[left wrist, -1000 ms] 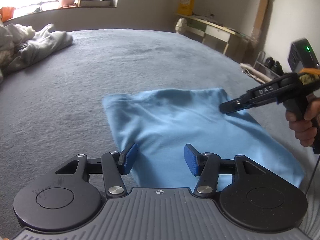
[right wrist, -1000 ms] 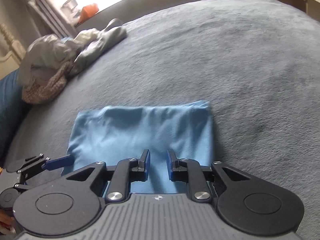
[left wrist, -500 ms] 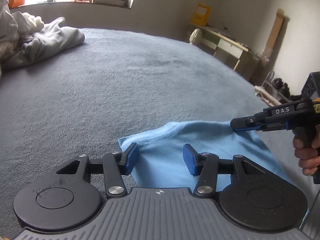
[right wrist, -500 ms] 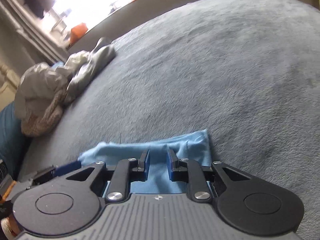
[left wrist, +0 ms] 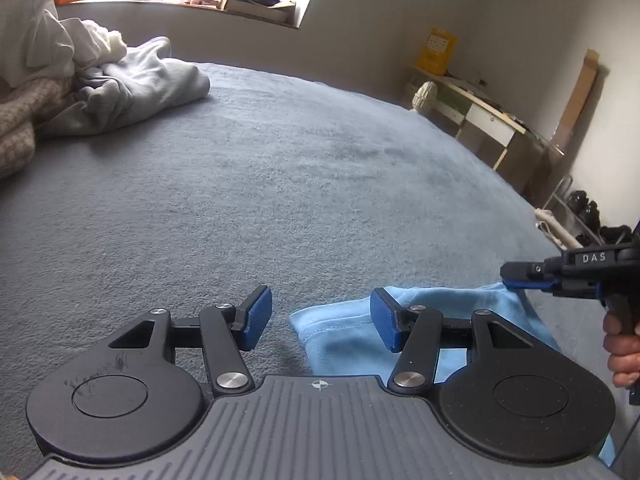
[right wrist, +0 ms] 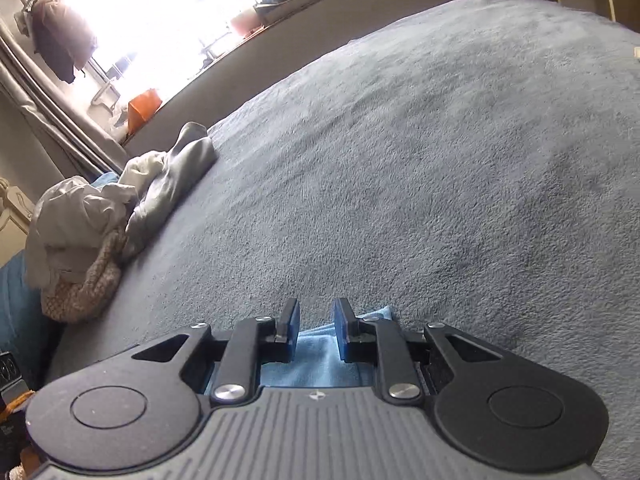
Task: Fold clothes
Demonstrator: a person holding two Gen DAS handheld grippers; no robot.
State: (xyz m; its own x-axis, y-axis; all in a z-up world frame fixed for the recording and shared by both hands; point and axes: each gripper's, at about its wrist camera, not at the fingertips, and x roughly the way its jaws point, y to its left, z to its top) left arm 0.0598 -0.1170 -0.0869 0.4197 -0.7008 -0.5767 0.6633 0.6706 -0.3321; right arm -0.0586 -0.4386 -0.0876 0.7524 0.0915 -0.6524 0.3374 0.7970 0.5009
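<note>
**Both grippers at the near edge of the folded blue garment**

From the left wrist camera I see my left gripper (left wrist: 320,322) low over the grey blanket (left wrist: 280,184), its two blue pads well apart with nothing pressed between them. The light blue garment (left wrist: 344,332) lies flat on the blanket at the bottom of the view; its left edge falls inside the gap between the pads, and the right pad sits over the cloth (contact there I cannot tell). At the right margin my right gripper (left wrist: 508,276) reaches in sideways, carried by a hand (left wrist: 622,356); its dark tip stands at the far right corner of the garment.

From the right wrist camera, the right gripper (right wrist: 316,320) shows a narrow gap between its pads. Blue cloth (right wrist: 320,360) shows through that gap and under the fingers, with a corner of it (right wrist: 378,314) beside the right finger. The pads do not visibly pinch it, so I read them as slightly apart and holding nothing.

A heap of unfolded clothes (left wrist: 80,92) in grey, white and knit beige lies at the far left of the blanket, well apart from the garment. A window sill (left wrist: 240,10) and a desk (left wrist: 480,120) stand beyond the bed.
</note>
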